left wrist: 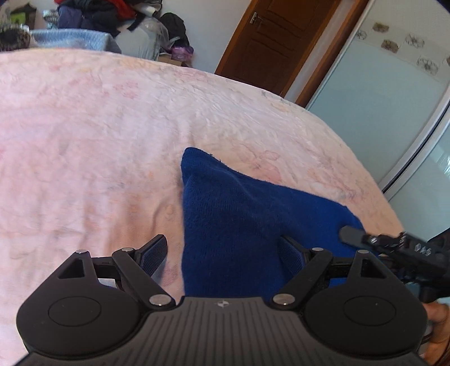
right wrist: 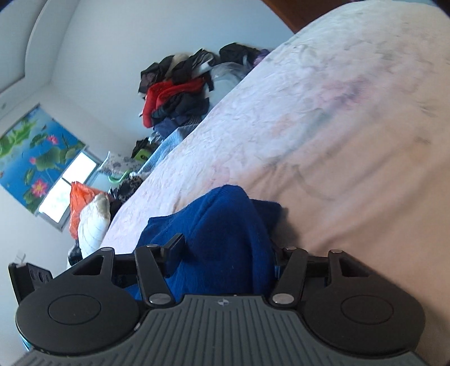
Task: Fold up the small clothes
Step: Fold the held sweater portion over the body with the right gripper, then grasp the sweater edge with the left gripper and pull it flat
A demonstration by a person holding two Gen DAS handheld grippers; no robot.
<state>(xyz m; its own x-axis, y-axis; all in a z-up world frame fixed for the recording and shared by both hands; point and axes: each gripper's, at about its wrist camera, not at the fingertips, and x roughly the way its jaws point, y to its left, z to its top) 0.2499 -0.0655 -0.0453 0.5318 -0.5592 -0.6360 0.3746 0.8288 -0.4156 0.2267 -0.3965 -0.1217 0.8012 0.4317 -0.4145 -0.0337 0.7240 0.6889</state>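
A dark blue knitted garment [left wrist: 239,214] lies on the pink bedspread [left wrist: 98,126]. My left gripper [left wrist: 222,253] is open, its fingers wide apart over the garment's near left edge. The right gripper's finger [left wrist: 351,235] reaches onto the garment from the right. In the right wrist view the blue garment [right wrist: 225,231] bulges up between the spread fingers of my right gripper [right wrist: 225,250], which is open; the bedspread [right wrist: 323,126] lies beyond it.
A pile of clothes [left wrist: 92,14] and bags stand beyond the bed's far edge. A brown door [left wrist: 275,39] and a sliding wardrobe [left wrist: 379,98] stand at the right. A window [right wrist: 67,185] and an orange bag [right wrist: 81,202] show in the right wrist view.
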